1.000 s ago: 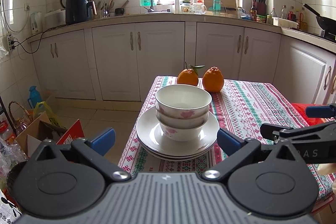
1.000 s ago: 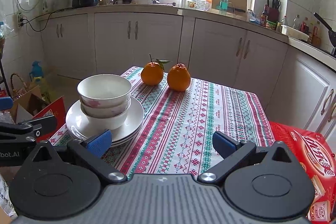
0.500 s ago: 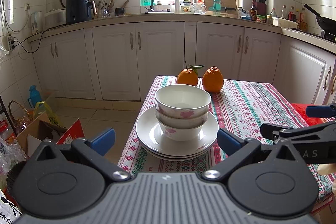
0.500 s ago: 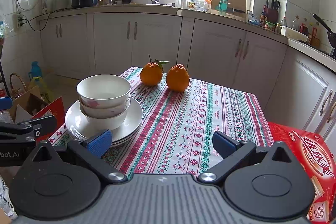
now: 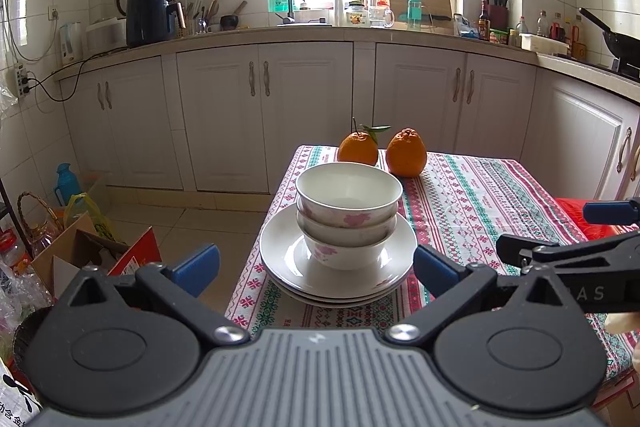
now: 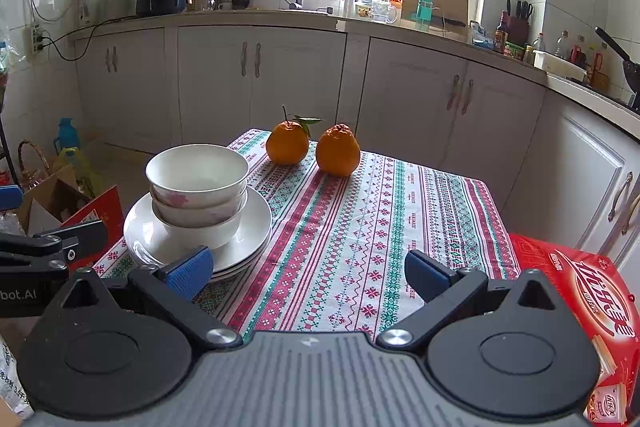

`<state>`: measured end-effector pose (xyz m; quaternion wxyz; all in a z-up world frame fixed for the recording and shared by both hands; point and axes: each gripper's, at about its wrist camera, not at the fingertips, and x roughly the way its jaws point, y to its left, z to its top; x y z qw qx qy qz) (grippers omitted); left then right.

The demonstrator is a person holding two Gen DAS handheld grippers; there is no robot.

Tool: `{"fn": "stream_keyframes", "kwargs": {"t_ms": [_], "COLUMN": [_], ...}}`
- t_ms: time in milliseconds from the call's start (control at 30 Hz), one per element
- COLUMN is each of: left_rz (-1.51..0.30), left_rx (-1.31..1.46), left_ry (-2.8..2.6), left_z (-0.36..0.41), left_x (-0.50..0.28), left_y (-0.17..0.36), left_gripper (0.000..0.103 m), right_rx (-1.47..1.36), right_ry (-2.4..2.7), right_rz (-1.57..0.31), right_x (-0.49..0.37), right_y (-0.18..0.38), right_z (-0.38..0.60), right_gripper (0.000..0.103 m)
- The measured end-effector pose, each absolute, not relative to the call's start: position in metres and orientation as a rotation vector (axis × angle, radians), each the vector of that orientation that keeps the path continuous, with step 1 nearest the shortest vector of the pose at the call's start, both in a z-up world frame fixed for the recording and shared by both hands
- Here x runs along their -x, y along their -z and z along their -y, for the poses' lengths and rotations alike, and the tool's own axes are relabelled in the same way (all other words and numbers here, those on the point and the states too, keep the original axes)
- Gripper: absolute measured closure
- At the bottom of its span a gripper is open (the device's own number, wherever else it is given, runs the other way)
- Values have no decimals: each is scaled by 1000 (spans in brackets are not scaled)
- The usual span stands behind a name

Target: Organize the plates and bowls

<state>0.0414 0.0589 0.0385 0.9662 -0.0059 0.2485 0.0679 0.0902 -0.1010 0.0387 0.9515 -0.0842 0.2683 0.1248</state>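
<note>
Three white bowls with pink flowers sit nested on a stack of white plates, near the left front corner of a table with a patterned cloth. My left gripper is open, held just short of the stack and level with the plates, nothing between its blue pads. My right gripper is open too, over the cloth to the right of the stack; its left pad overlaps the plates' rim in view. Each gripper shows at the edge of the other's view.
Two oranges stand at the table's far edge. A red box lies at the table's right side. Cardboard boxes and bags crowd the floor to the left. White cabinets and a cluttered counter run behind.
Hardly anything has changed. The right wrist view has drifted very slightly; the stack and both open grippers stay as they were.
</note>
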Motion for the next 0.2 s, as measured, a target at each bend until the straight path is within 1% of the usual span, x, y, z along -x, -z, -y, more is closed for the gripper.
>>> {"fn": "stream_keyframes", "kwargs": {"t_ms": [200], "left_rz": [-503], "left_rx": [12], "left_ry": [-137], "left_z": [-59], "left_x": [-40], "left_y": [-39], "left_gripper": [1], "right_rx": [169], "right_ry": [-252], "right_rz": [-544], "right_x": [-90], "right_y": [-39], "right_z": [101], "right_gripper": [0]}}
